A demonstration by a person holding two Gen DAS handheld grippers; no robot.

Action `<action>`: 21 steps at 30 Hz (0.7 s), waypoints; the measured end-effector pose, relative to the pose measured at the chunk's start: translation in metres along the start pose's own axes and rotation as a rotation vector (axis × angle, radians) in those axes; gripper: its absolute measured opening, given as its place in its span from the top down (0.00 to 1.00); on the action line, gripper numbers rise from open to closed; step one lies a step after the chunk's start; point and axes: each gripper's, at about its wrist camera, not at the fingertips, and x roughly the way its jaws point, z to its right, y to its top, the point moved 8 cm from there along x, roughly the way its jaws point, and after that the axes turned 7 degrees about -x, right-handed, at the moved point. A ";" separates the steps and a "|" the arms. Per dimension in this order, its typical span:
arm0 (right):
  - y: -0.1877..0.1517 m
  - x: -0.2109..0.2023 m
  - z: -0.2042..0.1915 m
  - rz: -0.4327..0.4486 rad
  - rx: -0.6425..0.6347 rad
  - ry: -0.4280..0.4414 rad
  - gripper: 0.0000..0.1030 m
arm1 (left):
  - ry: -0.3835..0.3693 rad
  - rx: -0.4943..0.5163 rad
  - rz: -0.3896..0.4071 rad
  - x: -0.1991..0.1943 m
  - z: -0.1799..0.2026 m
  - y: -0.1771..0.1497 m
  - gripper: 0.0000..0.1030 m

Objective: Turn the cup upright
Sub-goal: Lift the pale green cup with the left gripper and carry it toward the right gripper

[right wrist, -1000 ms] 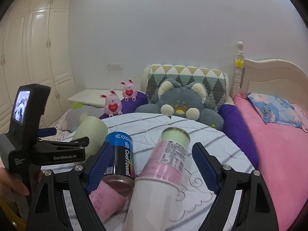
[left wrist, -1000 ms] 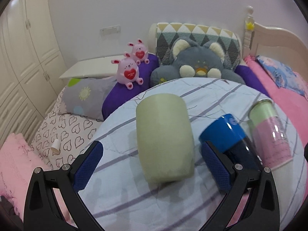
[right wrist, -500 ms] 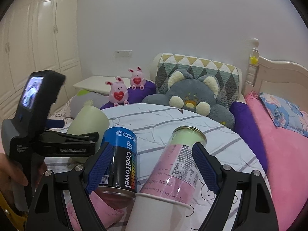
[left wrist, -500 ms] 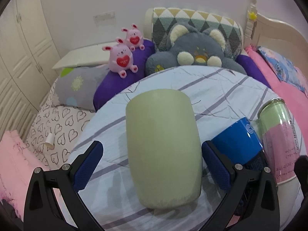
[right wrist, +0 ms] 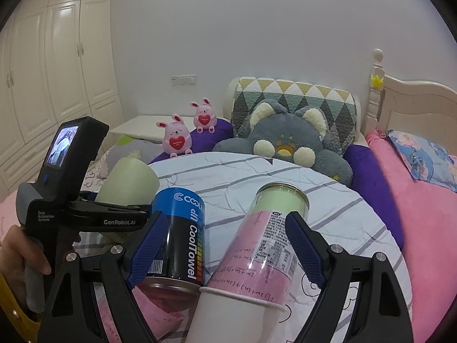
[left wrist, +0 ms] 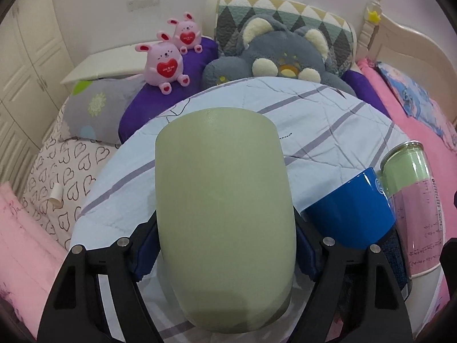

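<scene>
Your left gripper is closed narrow on the green cup, one blue pad pressed to each side of its body near the end closest to you. The cup lies on its side on the round table, its far end pointing away toward the grey plush. Which end is the mouth, you cannot tell from these views. From the right wrist the cup looks tilted, far end raised, so the turn may be starting, but it is not upright.

Your right gripper is spread wide and holds nothing. The pink tube lies between its fingers, touched by neither as far as can be seen, and the blue can sits just right of the cup, against the inner side of the left finger.

So: grasp made; lifting, rotating and setting down remain. Judging by the spacing, watch the can as you swing, since it sits just beside the cup.

Beyond the table, two pink bunnies sit left of the plush.
</scene>
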 end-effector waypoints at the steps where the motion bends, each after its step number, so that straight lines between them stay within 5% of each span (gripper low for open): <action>1: 0.000 -0.002 0.000 0.003 -0.001 -0.002 0.17 | -0.001 -0.002 -0.003 -0.001 0.000 0.001 0.23; 21: -0.004 -0.067 0.002 0.065 0.048 -0.051 0.17 | -0.036 0.023 0.107 -0.099 0.002 -0.031 0.23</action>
